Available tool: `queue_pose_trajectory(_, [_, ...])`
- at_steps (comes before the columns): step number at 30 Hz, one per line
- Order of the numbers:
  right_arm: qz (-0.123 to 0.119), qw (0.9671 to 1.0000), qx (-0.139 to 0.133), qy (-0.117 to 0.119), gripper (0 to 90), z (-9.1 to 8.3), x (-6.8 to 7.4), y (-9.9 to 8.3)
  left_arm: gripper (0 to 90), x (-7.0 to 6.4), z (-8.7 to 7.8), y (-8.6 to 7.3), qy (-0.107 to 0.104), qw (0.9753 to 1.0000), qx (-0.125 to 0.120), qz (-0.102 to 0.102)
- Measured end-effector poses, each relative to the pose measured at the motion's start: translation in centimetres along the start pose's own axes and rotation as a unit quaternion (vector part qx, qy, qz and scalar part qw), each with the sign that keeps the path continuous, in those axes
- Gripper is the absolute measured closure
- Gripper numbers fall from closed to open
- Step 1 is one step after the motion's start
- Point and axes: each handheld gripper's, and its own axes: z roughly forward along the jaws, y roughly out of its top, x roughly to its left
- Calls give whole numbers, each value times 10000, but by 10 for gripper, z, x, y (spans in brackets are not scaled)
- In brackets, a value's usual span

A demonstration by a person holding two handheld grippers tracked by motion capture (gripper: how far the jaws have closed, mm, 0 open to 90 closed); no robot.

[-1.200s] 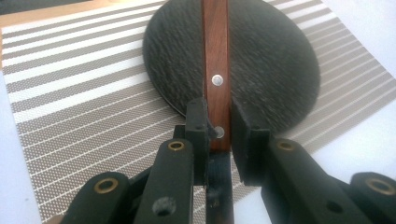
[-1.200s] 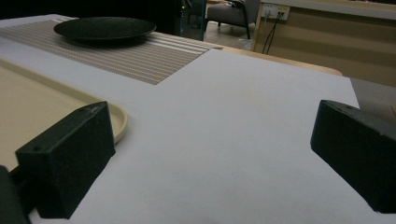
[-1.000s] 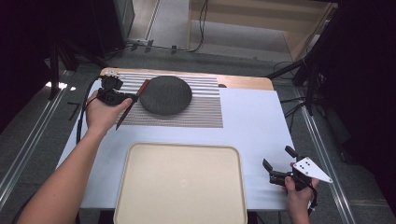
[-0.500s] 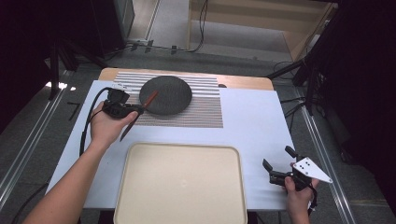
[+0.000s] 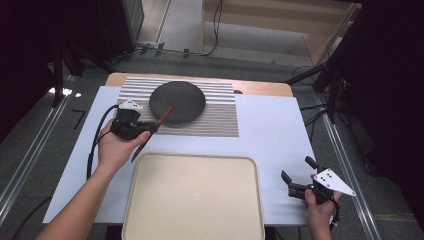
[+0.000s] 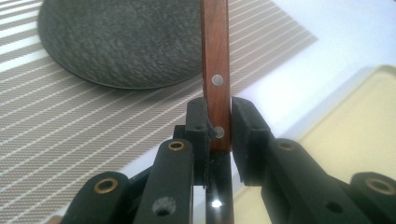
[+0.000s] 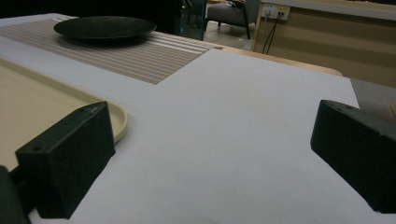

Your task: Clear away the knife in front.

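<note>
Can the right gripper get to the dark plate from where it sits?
Probably yes: the right gripper is open with nothing in it, and bare white table lies between it and the dark plate. The left gripper holds a wooden-handled utensil at the plate's near edge.

Table brightly lit, surroundings dark; close fingers blurred.

I see a dim room w/ grey floor [image 5: 65,165] around the white table [image 5: 270,130]. Behind the table: light wood cabinet [image 5: 280,30] w/ cables [image 5: 215,30] on the floor. Metal rails [image 5: 30,150] left & right of the table; dark stand legs [image 5: 325,80] at its far right.
</note>
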Motion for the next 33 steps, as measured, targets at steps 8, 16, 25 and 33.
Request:
queue_pose_trajectory(8, [-5,10000,2,-4,0,0,0,0,772,-16,-6,-9,-93,9999,-25,117])
queue_pose_trajectory(16, [-14,10000,20,-21,0,0,1,0,772,-29,-14,-25,-184,9996,-90,180])
queue_pose_trajectory(25, [-22,10000,3,0,0,0,1,0,772,-43,-24,-43,-308,9993,-132,171])
queue_pose_trajectory(33, [-30,10000,17,-10,0,0,1,0,772,-57,-30,-56,-426,9988,-139,216])
